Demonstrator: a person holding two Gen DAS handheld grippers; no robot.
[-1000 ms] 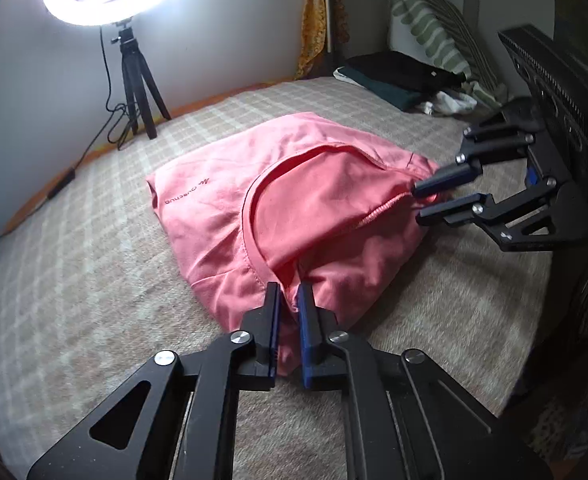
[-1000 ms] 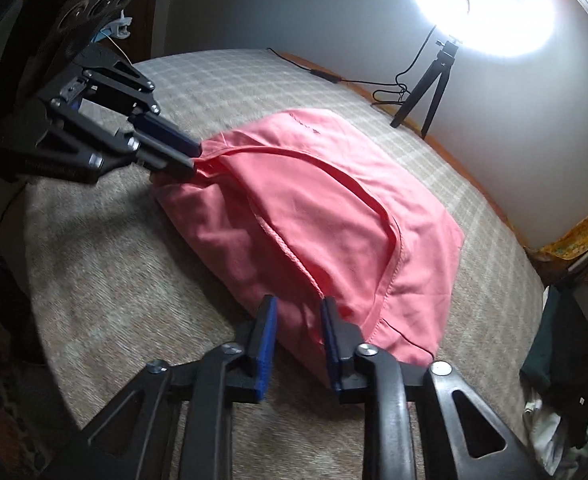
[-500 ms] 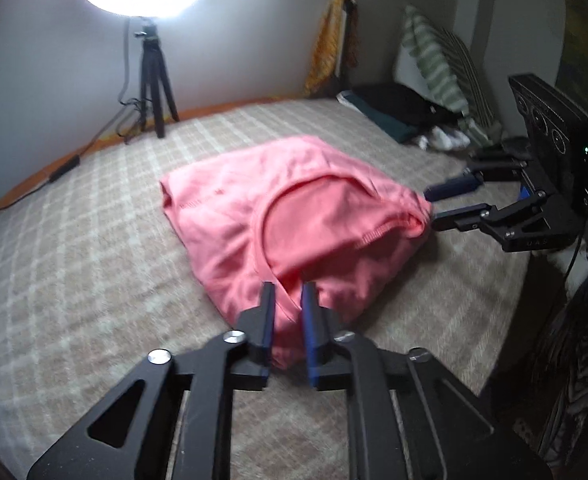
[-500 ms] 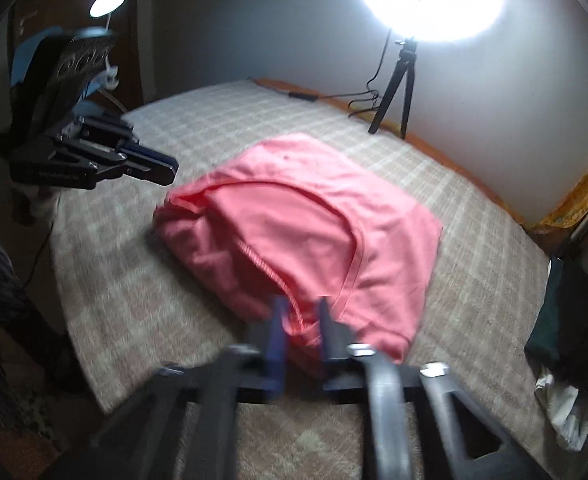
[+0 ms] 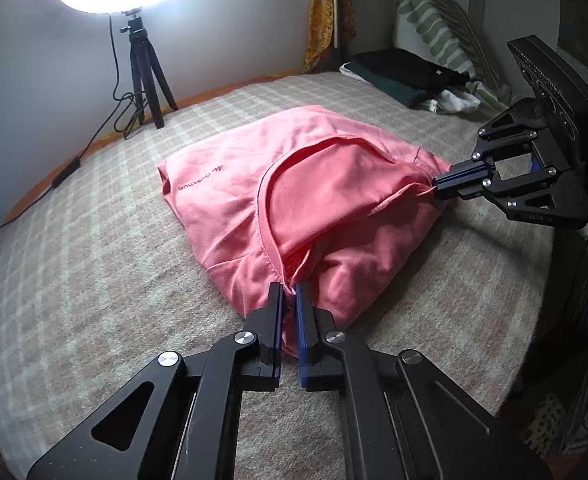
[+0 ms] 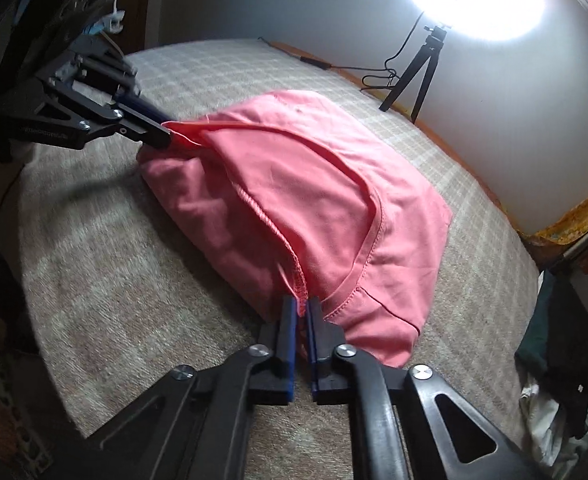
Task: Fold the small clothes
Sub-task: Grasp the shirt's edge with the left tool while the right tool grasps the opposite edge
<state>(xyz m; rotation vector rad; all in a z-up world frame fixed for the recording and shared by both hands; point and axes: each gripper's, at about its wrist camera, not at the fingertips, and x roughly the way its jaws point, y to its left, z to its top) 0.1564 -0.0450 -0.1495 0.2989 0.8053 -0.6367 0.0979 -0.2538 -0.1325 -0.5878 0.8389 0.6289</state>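
We are holding two black tongs over a bed, and both are pinching the same pink garment (image 5: 305, 200). The left gripper (image 5: 288, 292) is clamped shut on a stitched hem at the near edge of the cloth, with fabric bunching between its blue-lined fingers (image 5: 278, 316). The right gripper (image 6: 301, 306), seen from its own camera, is likewise closed tight on a serged hem at the opposite near corner; from the left view the right gripper (image 5: 439, 186) is biting the cloth's far right point.

The garment is lying partly folded in the middle of the checked beige bedspread (image 5: 94, 260), a curved seam arching across its top layer and a small printed logo (image 5: 200, 178) facing up.

To do this fold well, we are judging that both hems should rise together and travel evenly, keeping the edge between the tongs taut so no layer slips or sags.

Farther out, a ring light on a tripod (image 5: 142, 52) is glowing by the wall, and dark folded clothes (image 5: 405, 72) are waiting near a striped pillow (image 5: 437, 28).
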